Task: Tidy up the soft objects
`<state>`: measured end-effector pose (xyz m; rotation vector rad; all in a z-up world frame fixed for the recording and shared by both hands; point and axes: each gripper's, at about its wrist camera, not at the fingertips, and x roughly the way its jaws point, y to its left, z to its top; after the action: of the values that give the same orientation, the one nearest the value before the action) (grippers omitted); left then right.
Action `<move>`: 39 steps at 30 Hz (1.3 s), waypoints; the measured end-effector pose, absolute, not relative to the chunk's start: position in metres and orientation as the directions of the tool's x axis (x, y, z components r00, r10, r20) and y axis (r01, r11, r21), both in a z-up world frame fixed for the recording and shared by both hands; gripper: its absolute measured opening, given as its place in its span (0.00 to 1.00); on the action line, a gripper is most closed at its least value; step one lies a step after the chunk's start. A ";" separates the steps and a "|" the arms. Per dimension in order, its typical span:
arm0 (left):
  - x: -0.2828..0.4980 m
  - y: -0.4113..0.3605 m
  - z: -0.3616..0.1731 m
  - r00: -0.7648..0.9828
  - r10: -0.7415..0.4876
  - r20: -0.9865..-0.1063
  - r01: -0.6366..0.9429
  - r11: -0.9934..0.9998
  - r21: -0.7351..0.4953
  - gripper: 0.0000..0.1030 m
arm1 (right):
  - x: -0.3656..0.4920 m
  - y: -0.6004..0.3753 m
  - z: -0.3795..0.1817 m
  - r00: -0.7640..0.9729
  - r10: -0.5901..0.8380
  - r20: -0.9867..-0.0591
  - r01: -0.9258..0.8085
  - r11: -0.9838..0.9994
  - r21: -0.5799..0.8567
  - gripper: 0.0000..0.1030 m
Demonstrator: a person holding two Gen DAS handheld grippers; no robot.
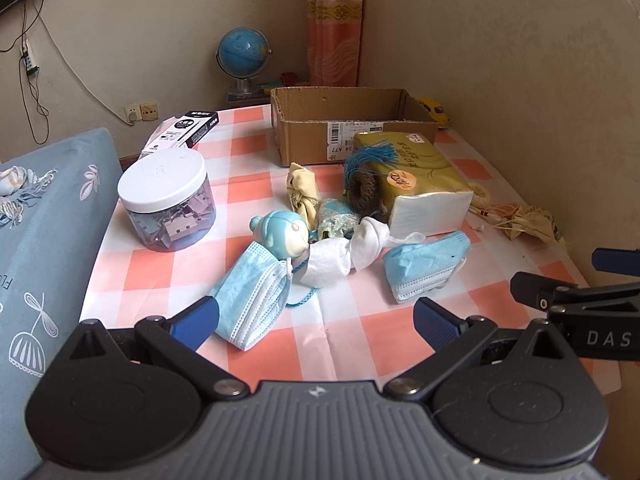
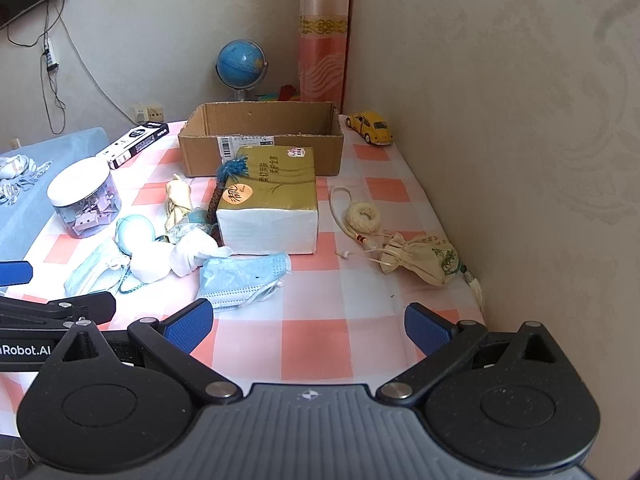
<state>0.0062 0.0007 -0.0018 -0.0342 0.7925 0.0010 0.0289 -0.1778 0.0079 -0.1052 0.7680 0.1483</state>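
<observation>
Soft things lie scattered on a checked tablecloth. Two blue face masks sit nearest: one [image 1: 252, 300] by my left gripper's left finger, another [image 1: 428, 266] to the right. White socks [image 1: 348, 252], a blue toy head [image 1: 282, 234], small cloth pouches [image 1: 302, 190], a tasselled brown ring [image 1: 364, 188] and a gold tissue pack [image 2: 272, 204] crowd the middle. A cream sachet bag [image 2: 420, 258] and woven ring [image 2: 362, 216] lie right. An open cardboard box [image 2: 260, 136] stands behind. My left gripper [image 1: 316, 322] and right gripper [image 2: 308, 320] both hover open, holding nothing.
A white-lidded jar of clips [image 1: 168, 200] stands at the left, with a black-and-white carton [image 1: 182, 130] behind it. A yellow toy car [image 2: 370, 128] and a globe [image 2: 241, 64] sit at the back. A wall borders the right, and a blue cushion [image 1: 44, 240] the left.
</observation>
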 end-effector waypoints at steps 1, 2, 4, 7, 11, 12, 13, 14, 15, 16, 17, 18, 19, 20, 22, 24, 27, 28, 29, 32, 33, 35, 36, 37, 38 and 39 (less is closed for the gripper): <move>0.007 0.001 -0.002 0.703 -0.012 -0.711 -0.011 1.000 -0.028 1.00 | 0.029 -0.177 0.008 0.710 0.099 -0.697 -0.177 0.983 -0.040 1.00; 0.007 0.001 -0.003 0.705 -0.013 -0.709 -0.008 1.000 -0.026 1.00 | 0.030 -0.177 0.007 0.710 0.104 -0.696 -0.182 0.982 -0.039 1.00; 0.009 0.003 -0.005 0.706 -0.023 -0.708 0.001 0.999 -0.032 1.00 | 0.031 -0.177 0.006 0.711 0.109 -0.694 -0.191 0.981 -0.041 1.00; 0.012 0.004 -0.008 0.704 -0.028 -0.710 0.010 1.000 -0.029 1.00 | 0.033 -0.175 0.003 0.713 0.119 -0.690 -0.209 0.977 -0.048 1.00; 0.013 0.005 -0.012 0.715 -0.024 -0.699 0.024 1.000 -0.009 1.00 | 0.037 -0.172 -0.001 0.710 0.135 -0.691 -0.233 0.971 -0.049 1.00; 0.014 0.007 -0.013 0.717 -0.030 -0.696 0.031 0.999 -0.011 1.00 | 0.037 -0.172 -0.002 0.709 0.140 -0.692 -0.239 0.970 -0.049 1.00; 0.014 0.008 -0.014 0.720 -0.040 -0.692 0.040 0.999 -0.017 1.00 | 0.039 -0.171 -0.003 0.707 0.146 -0.691 -0.247 0.968 -0.048 1.00; 0.014 0.010 -0.015 0.724 -0.051 -0.688 0.048 0.999 -0.023 1.00 | 0.040 -0.171 -0.005 0.706 0.152 -0.692 -0.255 0.966 -0.049 1.00; 0.013 0.012 -0.017 0.729 -0.060 -0.682 0.054 0.998 -0.030 1.00 | 0.041 -0.170 -0.007 0.704 0.157 -0.692 -0.265 0.963 -0.050 1.00; 0.013 0.015 -0.019 0.733 -0.068 -0.677 0.060 0.998 -0.035 1.00 | 0.043 -0.169 -0.009 0.702 0.164 -0.693 -0.275 0.960 -0.052 1.00; 0.013 0.017 -0.021 0.733 -0.072 -0.676 0.063 0.997 -0.038 1.00 | 0.044 -0.169 -0.011 0.700 0.169 -0.694 -0.283 0.958 -0.053 1.00; 0.014 0.019 -0.023 0.733 -0.076 -0.676 0.066 0.997 -0.040 1.00 | 0.046 -0.169 -0.013 0.697 0.170 -0.696 -0.288 0.956 -0.056 1.00; 0.015 0.021 -0.025 0.731 -0.076 -0.678 0.067 0.997 -0.041 1.00 | 0.048 -0.169 -0.016 0.696 0.172 -0.697 -0.294 0.954 -0.058 1.00; 0.016 0.023 -0.028 0.728 -0.072 -0.682 0.062 0.997 -0.039 1.00 | 0.050 -0.169 -0.018 0.695 0.177 -0.697 -0.301 0.952 -0.059 1.00; 0.019 0.027 -0.032 0.723 -0.067 -0.688 0.057 0.998 -0.038 1.00 | 0.054 -0.168 -0.022 0.690 0.187 -0.700 -0.314 0.948 -0.056 1.00; 0.021 0.031 -0.036 0.723 -0.069 -0.688 0.058 0.998 -0.039 1.00 | 0.057 -0.167 -0.026 0.683 0.203 -0.702 -0.332 0.942 -0.049 1.00; 0.022 0.034 -0.041 0.724 -0.060 -0.687 0.064 0.998 -0.020 1.00 | 0.061 -0.163 -0.032 0.675 0.207 -0.708 -0.348 0.936 -0.058 1.00; 0.024 0.036 -0.043 0.721 -0.051 -0.691 0.060 0.998 -0.010 1.00 | 0.062 -0.162 -0.034 0.675 0.204 -0.709 -0.347 0.936 -0.061 1.00; 0.025 0.036 -0.044 0.720 -0.043 -0.693 0.057 0.998 -0.002 1.00 | 0.064 -0.162 -0.035 0.673 0.202 -0.711 -0.343 0.938 -0.058 1.00; 0.029 0.039 -0.046 0.718 -0.033 -0.696 0.052 0.999 0.007 1.00 | 0.069 -0.166 -0.039 0.674 0.193 -0.713 -0.322 0.945 -0.049 1.00; 0.030 0.040 -0.047 0.718 -0.035 -0.695 0.054 0.999 0.005 1.00 | 0.071 -0.168 -0.040 0.676 0.184 -0.713 -0.313 0.948 -0.051 1.00; 0.033 0.039 -0.046 0.720 -0.040 -0.693 0.057 0.998 0.001 1.00 | 0.074 -0.175 -0.041 0.687 0.157 -0.710 -0.283 0.957 -0.062 1.00; 0.034 0.039 -0.046 0.723 -0.041 -0.689 0.059 0.998 0.002 1.00 | 0.076 -0.179 -0.041 0.692 0.145 -0.707 -0.269 0.961 -0.066 1.00; 0.034 0.037 -0.046 0.727 -0.039 -0.686 0.059 0.998 0.006 1.00 | 0.078 -0.183 -0.041 0.699 0.130 -0.704 -0.252 0.965 -0.072 1.00; 0.035 0.036 -0.045 0.729 -0.038 -0.683 0.062 0.998 0.011 1.00 | 0.079 -0.189 -0.040 0.708 0.114 -0.697 -0.231 0.970 -0.076 1.00; 0.036 0.034 -0.045 0.732 -0.039 -0.680 0.067 0.998 0.016 1.00 | 0.080 -0.194 -0.040 0.716 0.100 -0.691 -0.213 0.974 -0.079 1.00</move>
<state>0.0358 0.0339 -0.0452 0.0401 0.7477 -0.0582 0.0800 -0.1940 -0.0398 -0.1569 0.7535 0.1740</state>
